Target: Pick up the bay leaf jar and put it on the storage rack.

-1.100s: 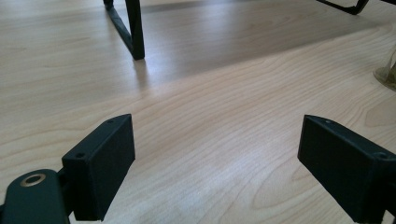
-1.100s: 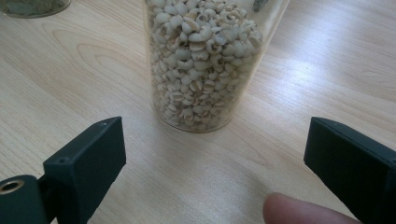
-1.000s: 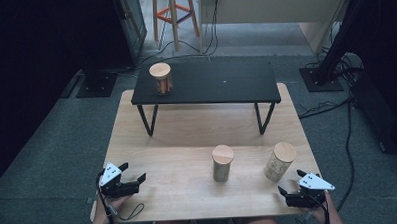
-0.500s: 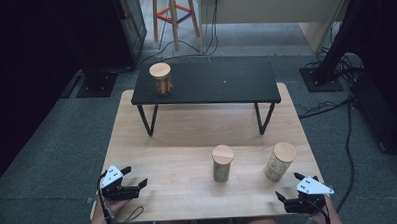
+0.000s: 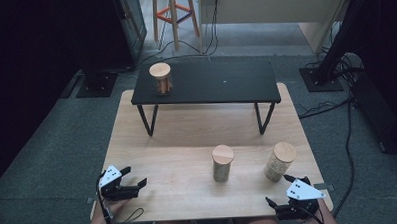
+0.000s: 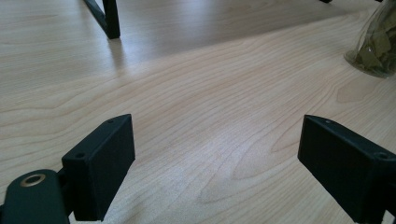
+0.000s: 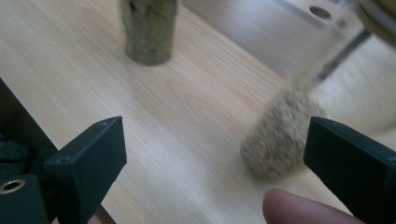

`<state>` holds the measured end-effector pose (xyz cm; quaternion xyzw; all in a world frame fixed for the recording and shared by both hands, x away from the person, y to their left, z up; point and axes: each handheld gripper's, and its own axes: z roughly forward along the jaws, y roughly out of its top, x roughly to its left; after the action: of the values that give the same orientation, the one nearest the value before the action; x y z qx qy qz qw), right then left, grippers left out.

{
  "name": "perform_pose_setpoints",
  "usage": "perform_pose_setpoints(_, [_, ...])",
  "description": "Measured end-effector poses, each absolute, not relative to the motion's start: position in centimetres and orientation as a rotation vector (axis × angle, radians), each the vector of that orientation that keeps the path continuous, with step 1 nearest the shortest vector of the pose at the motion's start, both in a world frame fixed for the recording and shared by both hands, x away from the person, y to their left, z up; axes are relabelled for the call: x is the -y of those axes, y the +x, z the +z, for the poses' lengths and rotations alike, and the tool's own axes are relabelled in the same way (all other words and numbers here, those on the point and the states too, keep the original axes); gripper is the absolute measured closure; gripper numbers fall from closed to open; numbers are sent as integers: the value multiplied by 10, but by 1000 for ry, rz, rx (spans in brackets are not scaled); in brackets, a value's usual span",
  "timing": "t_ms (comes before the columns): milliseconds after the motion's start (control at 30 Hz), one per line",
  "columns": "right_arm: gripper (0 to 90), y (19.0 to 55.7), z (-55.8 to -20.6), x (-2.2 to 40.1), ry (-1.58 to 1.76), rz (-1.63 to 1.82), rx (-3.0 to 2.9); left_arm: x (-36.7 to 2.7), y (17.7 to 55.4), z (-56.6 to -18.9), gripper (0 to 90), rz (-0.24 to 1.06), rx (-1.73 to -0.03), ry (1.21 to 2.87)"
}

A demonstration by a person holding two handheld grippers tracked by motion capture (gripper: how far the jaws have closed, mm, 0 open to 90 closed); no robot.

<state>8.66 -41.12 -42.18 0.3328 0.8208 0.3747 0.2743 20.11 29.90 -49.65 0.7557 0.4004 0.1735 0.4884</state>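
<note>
I am looking down on a pale wooden worktop point(image 5: 177, 137) with a small black bench point(image 5: 205, 84) standing on its far half. Both grippers sit at the near edge, each with its jaws spread wide and holding nothing. My left gripper point(image 5: 134, 178) is at the near left corner, pointing across bare wood. My right gripper point(image 5: 281, 189) is at the near right corner, just beside a wooden-lidded jar of pale grain point(image 5: 280, 160).

In the right gripper view this grain jar point(image 7: 285, 135) appears blurred, leaning across the frame between the jaws, with a fingertip point(image 7: 299, 207) at the bottom edge. A second lidded jar, holding dried leaves point(image 5: 223, 162), stands near the worktop's middle. A third lidded jar point(image 5: 161, 78) stands on the bench's left end.

I judge the step to be reaching for the grain jar. To do it well, I would square the right gripper to the jar, bring the open jaws around its body below the lid, and close only once both sit evenly either side.
</note>
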Motion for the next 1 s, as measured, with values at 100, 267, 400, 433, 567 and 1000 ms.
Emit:
perform_pose_setpoints(100, [57,89,-416,400,854,1012,-2224,-298,201,-496,112,426,-968,1845])
perform_pose_setpoints(267, [58,97,-413,386,830,1062,-2240,-297,198,-497,112,439,-962,1843])
perform_pose_setpoints(400, [58,105,-408,373,801,1081,-2260,-298,196,-498,111,444,-973,1825])
perform_pose_setpoints(433, [58,108,-407,370,791,1084,-2269,-298,195,-499,112,448,-973,1820])
perform_pose_setpoints(567, [58,118,-401,359,777,1104,-2291,-297,191,-501,112,469,-984,1793])
perform_pose_setpoints(1000, [60,148,-392,330,805,1114,-2364,-300,186,-505,112,482,-1002,1748])
